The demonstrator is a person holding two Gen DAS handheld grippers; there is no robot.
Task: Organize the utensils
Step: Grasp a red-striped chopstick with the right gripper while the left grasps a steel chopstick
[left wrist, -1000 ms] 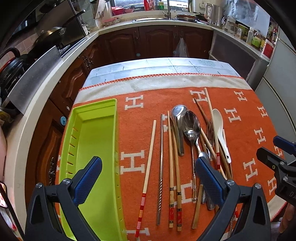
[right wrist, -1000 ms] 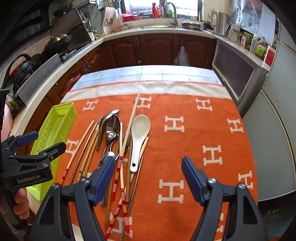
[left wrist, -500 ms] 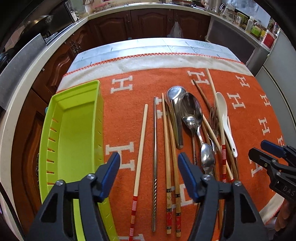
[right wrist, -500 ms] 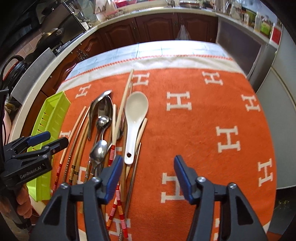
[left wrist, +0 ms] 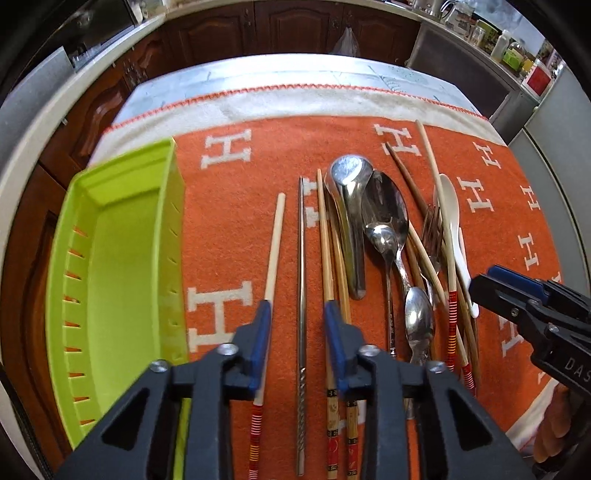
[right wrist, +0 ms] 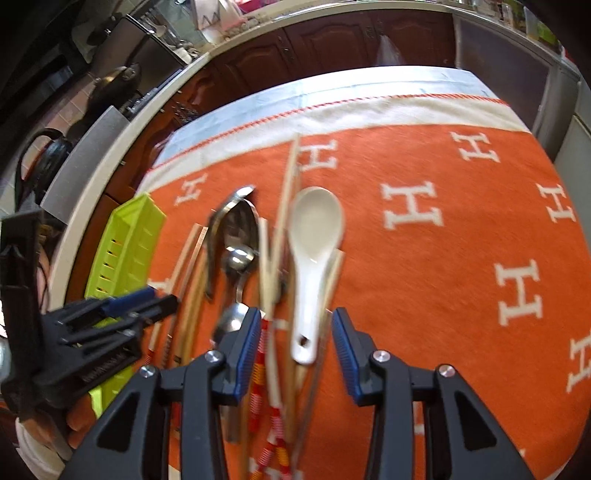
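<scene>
Left tool [left wrist: 297,314], jaws just narrowing, straddles the metal chopstick [left wrist: 301,266]; right tool [right wrist: 295,325] narrows around the white spoon [right wrist: 314,258].

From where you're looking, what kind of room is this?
A home kitchen, most likely: dark wood cabinets under a pale countertop, a pan at the back, and cutlery on an orange cloth.

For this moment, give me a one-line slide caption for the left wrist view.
Left gripper, jaws closing, straddles a metal chopstick on the orange cloth, beside the empty green tray.
</scene>
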